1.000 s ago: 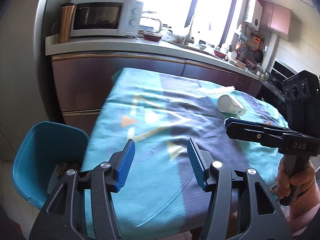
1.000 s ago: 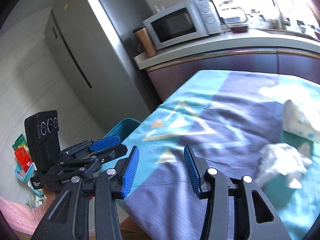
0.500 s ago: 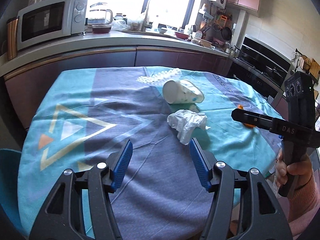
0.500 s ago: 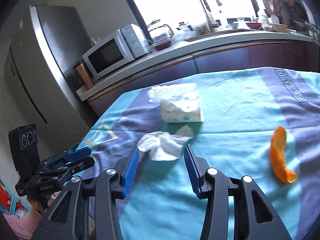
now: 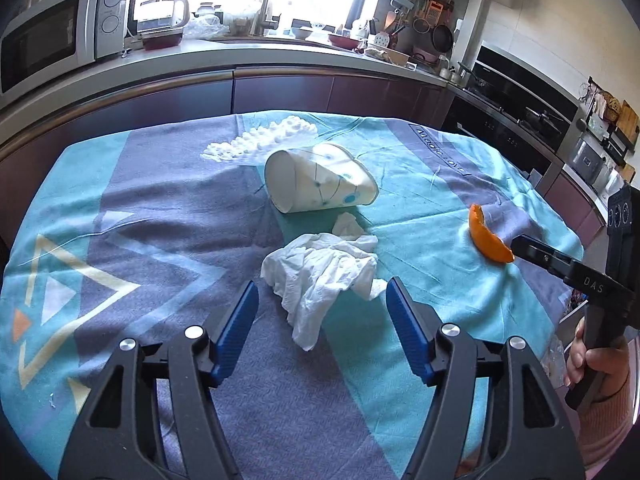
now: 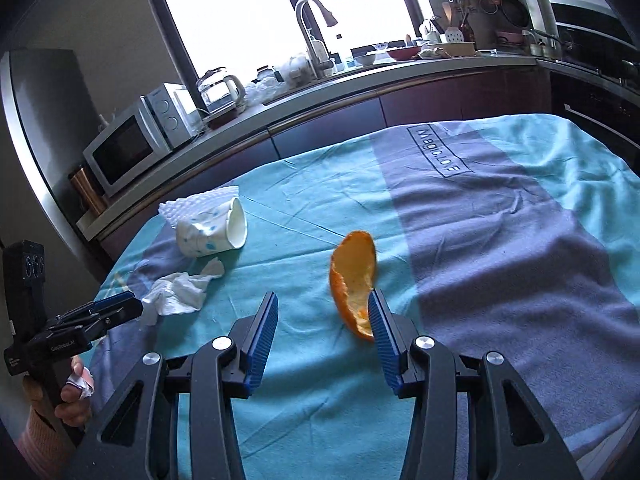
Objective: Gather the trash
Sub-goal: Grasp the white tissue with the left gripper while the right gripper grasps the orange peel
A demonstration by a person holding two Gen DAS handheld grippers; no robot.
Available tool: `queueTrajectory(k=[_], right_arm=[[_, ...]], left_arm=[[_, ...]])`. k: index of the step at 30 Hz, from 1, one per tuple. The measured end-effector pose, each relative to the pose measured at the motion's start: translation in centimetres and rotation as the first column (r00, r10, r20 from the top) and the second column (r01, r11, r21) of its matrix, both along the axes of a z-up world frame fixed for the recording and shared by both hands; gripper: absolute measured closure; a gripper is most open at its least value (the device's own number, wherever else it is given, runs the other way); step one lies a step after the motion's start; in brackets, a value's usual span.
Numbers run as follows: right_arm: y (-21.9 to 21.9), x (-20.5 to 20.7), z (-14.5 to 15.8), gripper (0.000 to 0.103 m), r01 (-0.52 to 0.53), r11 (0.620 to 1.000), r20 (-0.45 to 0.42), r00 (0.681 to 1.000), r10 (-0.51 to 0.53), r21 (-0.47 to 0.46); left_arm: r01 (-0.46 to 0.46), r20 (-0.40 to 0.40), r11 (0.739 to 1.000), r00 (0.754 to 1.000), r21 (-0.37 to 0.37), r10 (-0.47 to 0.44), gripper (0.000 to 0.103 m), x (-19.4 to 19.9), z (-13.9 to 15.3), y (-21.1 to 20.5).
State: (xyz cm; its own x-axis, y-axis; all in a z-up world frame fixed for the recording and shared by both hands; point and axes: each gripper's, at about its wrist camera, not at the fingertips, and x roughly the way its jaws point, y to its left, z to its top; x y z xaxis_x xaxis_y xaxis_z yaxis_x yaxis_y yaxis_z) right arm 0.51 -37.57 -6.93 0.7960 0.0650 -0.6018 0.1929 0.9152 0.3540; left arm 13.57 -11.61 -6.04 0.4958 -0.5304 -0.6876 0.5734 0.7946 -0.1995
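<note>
A crumpled white tissue lies on the teal and grey tablecloth. My left gripper is right at it with its jaws opening; the tissue's near end sits between the blue pads, untouched. Behind it a paper cup lies on its side by a white foam sheet. An orange peel rests to the right. My right gripper stands open around the peel's near end, which lies against the inner side of the right-hand pad.
A kitchen counter with a microwave, kettle and sink runs behind the table. Dark ovens stand at the right. A small tissue scrap lies near the cup. The person's hand grips the right handle.
Both views swung from the table's left end and the blue bin to the trash. The left gripper closed in on the tissue and widened; the right one reached the orange peel.
</note>
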Motion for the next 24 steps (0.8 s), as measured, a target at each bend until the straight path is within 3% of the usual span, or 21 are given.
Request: queueTrajectory(k=[6,18,22,24], right_arm=[[-0.8,0.2,-1.5,0.058,0.009,1.000,-0.025,1.000,-0.008,0.025],[-0.6,0.6,-1.8,0.062,0.010,1.000,-0.039,0.999,-0.010,-0.014],[-0.5,0.9,-1.8,0.081,0.001,1.000,-0.040,0.999,-0.002,-0.025],[-0.4,1.0,-1.8,0.084,-0.006,1.000,-0.041,0.999,0.005,-0.028]], left_arm=[[-0.013,-0.038,1.000,0.999,0.019,0.013,0.041,1.0,-1.1,-1.3],[-0.024,-0.085,0.999,0.996,0.037,0.027,0.086,2.0,-2.4,-2.0],[-0.025,-0.077,0.999,0.997,0.032,0.027,0.094,1.8,-2.2,-1.7],[-0.024,-0.076,0.999,0.997,0.024,0.025,0.097,1.6,-2.1,-1.5]])
